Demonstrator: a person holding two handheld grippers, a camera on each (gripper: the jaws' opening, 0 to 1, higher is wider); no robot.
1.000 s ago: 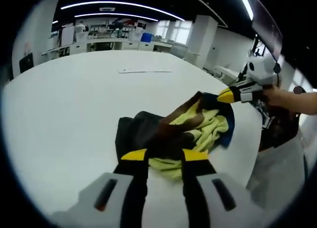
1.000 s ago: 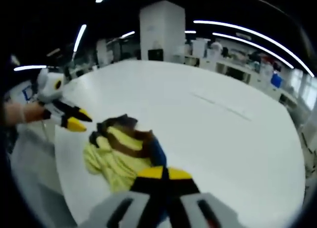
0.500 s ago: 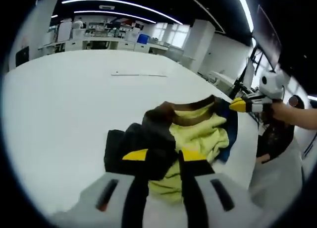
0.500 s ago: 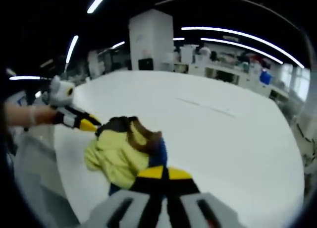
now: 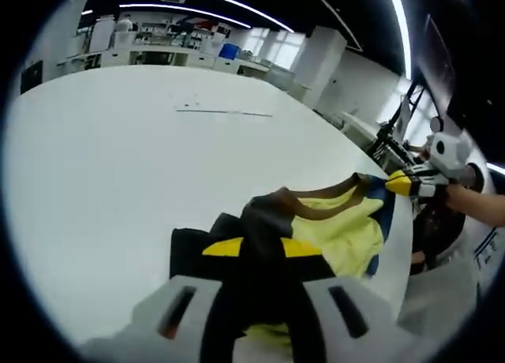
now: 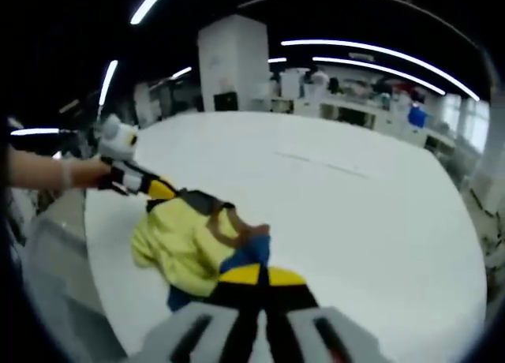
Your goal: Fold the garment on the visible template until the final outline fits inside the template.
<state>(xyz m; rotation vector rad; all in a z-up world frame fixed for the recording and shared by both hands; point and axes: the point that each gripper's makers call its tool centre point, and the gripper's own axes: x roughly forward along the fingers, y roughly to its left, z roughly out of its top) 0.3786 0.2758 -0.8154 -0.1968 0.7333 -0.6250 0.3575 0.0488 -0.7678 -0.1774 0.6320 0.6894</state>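
Note:
A yellow garment (image 5: 343, 233) with brown trim and blue parts hangs bunched over the near edge of the white table (image 5: 118, 158). My left gripper (image 5: 264, 248) is shut on its dark cloth. My right gripper (image 5: 401, 181) comes in from the right and pinches the blue and brown corner. In the right gripper view, the right gripper (image 6: 260, 276) is shut on the blue part of the garment (image 6: 177, 241), and the left gripper (image 6: 158, 189), held by a hand, grips the far dark edge. A faint line of the template (image 5: 225, 110) shows far out on the table.
The table edge (image 6: 99, 245) runs just under the garment, with floor beyond it. A person's body and sleeve (image 5: 465, 213) stand at the right. The same thin template line (image 6: 323, 164) crosses the table (image 6: 371, 221). Benches and a pillar (image 6: 233, 67) stand far behind.
The two grippers have drawn apart, and the garment has been pulled from a crumpled heap into a wider stretch between them. The left jaws have come together on the dark cloth.

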